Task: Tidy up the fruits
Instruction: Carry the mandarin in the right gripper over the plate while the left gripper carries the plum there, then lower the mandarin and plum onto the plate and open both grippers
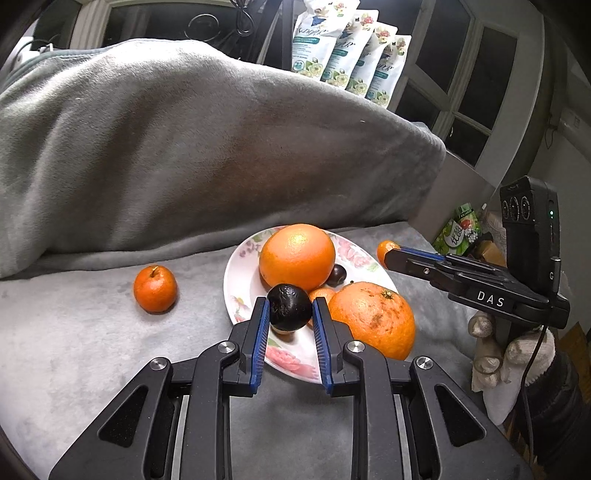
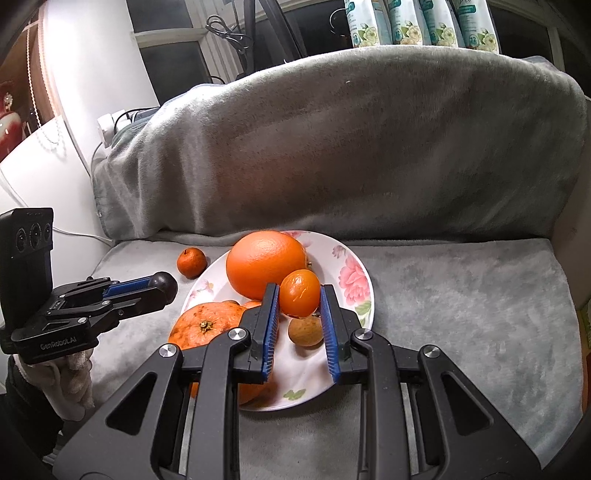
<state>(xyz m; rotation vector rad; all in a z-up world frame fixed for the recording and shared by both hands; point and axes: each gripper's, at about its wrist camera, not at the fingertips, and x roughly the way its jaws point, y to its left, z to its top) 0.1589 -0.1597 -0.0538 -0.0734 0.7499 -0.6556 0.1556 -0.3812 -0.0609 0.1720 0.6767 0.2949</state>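
A floral plate (image 1: 236, 269) (image 2: 351, 273) sits on the grey blanket. It holds a smooth big orange (image 1: 297, 256) (image 2: 264, 264), a rough big orange (image 1: 373, 319) (image 2: 205, 325), a dark plum (image 1: 336, 275) and a small brown fruit (image 2: 306, 330). My left gripper (image 1: 290, 308) is shut on a dark round fruit (image 1: 289, 307) (image 2: 165, 282) over the plate's near edge. My right gripper (image 2: 299, 295) is shut on a small orange tangerine (image 2: 299, 293) (image 1: 384, 249) above the plate. Another tangerine (image 1: 155, 288) (image 2: 191, 263) lies on the blanket left of the plate.
A blanket-covered backrest (image 1: 184, 147) (image 2: 351, 147) rises behind the plate. Several printed pouches (image 1: 351, 51) (image 2: 421, 22) stand on the ledge above it. Packets (image 1: 458, 229) lie beyond the seat's right edge. A white wall and cables (image 2: 110, 125) are at left.
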